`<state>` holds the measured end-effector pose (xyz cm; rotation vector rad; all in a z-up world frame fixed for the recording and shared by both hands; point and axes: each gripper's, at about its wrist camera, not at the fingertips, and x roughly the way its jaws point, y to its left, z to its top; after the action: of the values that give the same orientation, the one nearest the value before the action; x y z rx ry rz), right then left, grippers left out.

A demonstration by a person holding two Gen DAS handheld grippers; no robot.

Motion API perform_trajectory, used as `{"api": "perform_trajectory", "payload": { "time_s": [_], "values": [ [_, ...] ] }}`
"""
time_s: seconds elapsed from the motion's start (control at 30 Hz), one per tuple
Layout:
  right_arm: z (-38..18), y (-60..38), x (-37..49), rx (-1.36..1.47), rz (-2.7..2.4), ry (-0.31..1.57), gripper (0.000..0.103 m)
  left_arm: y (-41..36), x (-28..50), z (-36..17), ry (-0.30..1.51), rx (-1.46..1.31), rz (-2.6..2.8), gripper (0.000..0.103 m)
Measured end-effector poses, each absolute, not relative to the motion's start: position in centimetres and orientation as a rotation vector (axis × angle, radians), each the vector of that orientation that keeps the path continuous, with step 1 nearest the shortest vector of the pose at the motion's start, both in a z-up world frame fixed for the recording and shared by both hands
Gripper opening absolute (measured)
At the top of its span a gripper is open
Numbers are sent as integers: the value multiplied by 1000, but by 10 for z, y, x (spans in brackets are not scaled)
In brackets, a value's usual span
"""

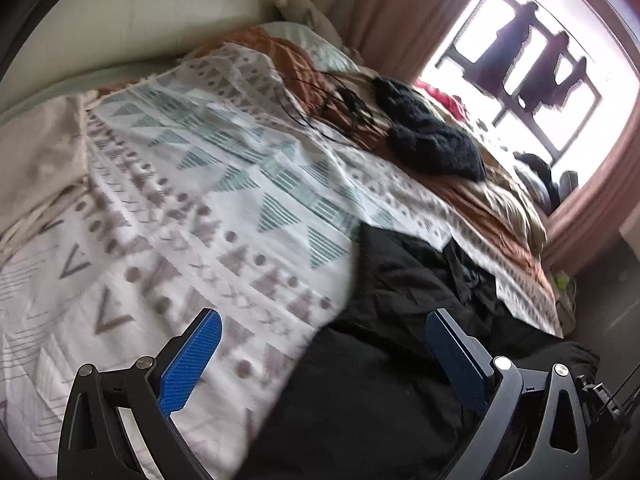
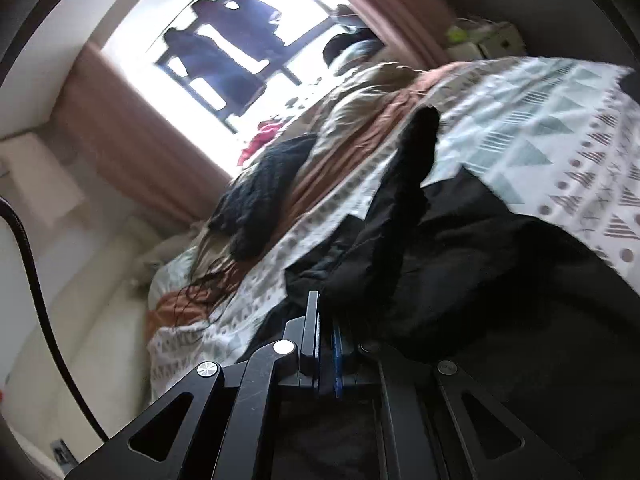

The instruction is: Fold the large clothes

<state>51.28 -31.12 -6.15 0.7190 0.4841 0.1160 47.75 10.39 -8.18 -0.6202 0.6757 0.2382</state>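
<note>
While the left gripper (image 1: 324, 344) hangs over the bed with its jaws spread wide and nothing between the blue pads (image 1: 188, 364), the right gripper (image 2: 326, 344) has its jaws pressed together. Black cloth sits right at the right tips, but that view is too dark and blurred to say for sure the cloth is pinched.

Black garment (image 1: 400, 320): crumpled, unfolded, lying on the patterned blanket (image 1: 192, 184) near the bed's edge. Left wrist view: it fills the lower right, running under the right-hand finger and partly between the two fingers, no contact visible. Right wrist view: the same garment (image 2: 460, 248) bulks up right of and beyond the fingers, one flap raised against the blanket (image 2: 540, 140).

Blanket: white with teal triangles and grey dots, crosses and chevrons, spread over a brown quilt (image 1: 288, 64).

Other stuff on the bed:
- dark knitted piece (image 1: 432, 136) on the quilt, well apart from the garment
- thin black cords (image 1: 340, 108) just beside the knit
- red cloth (image 1: 444, 98) farther back, near the window

Window (image 1: 532, 60) is blown out bright, dark clothes hanging in front of it, pinkish curtains (image 1: 400, 12) either side. Both views are motion-blurred.
</note>
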Motion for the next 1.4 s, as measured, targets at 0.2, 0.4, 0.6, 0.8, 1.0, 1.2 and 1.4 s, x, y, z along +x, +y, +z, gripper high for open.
{"api": "perform_trajectory", "payload": {
  "time_s": [0.2, 0.4, 0.6, 0.8, 1.0, 1.2, 1.4],
  "values": [
    [-58, -258, 527, 664, 205, 514, 6, 137, 475, -96, 719, -655, 303, 102],
    [-75, -195, 555, 627, 325, 621, 10, 155, 476, -102, 742, -607, 337, 102],
    [-105, -145, 569, 503, 432, 792, 72, 168, 475, -109, 754, -649, 353, 102],
    [-113, -171, 561, 509, 367, 824, 72, 150, 480, -102, 763, -636, 317, 102],
    [-98, -209, 538, 531, 250, 807, 72, 122, 479, -86, 780, -606, 257, 102],
    [-81, -250, 510, 493, 62, 780, 72, 88, 469, -65, 748, -531, 203, 102],
    [-78, -284, 473, 469, 7, 765, 73, 62, 450, -61, 706, -554, 133, 102]
  ]
}}
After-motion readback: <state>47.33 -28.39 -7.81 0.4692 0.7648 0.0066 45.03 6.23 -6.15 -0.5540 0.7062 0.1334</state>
